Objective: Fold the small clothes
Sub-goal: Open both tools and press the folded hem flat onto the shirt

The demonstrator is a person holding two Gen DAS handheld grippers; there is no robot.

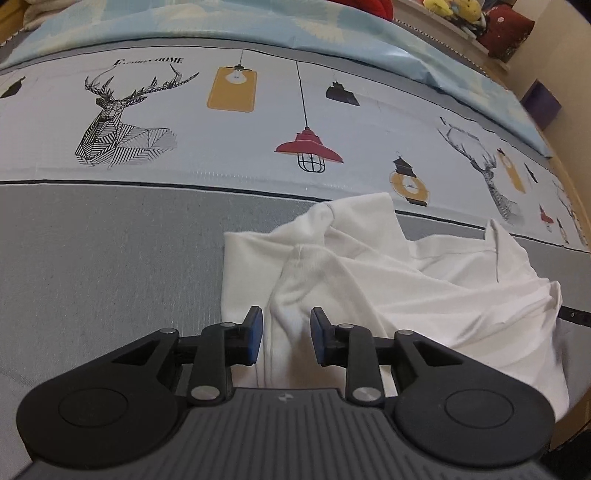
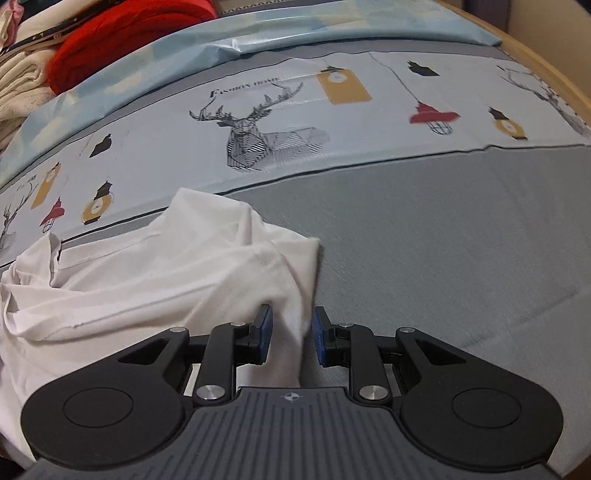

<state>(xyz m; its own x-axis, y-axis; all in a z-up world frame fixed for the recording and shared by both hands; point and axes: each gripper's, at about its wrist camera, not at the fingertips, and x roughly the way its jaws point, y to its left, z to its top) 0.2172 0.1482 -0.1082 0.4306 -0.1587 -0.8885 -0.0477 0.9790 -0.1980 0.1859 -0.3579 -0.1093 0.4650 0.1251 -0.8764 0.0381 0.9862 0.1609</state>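
A small white garment [image 1: 388, 266] lies rumpled on the grey band of a printed bed sheet [image 1: 110, 258]. My left gripper [image 1: 286, 332] hangs over the garment's left edge. It is open, and a raised fold of the cloth lies between its blue pads [image 1: 255, 334] without being pressed. In the right wrist view the same white garment [image 2: 166, 266] fills the lower left. My right gripper [image 2: 291, 332] is open over the garment's right corner. White cloth sits against its left pad, with a gap to its right pad [image 2: 319, 339].
A light blue quilt [image 1: 258, 22] lies along the far side of the bed. Beyond it lie a red cloth [image 2: 122, 33] and folded cream clothes [image 2: 18, 92]. A wooden bed edge [image 2: 554, 74] runs at the right. The grey sheet [image 2: 443, 240] is bare to the right of the garment.
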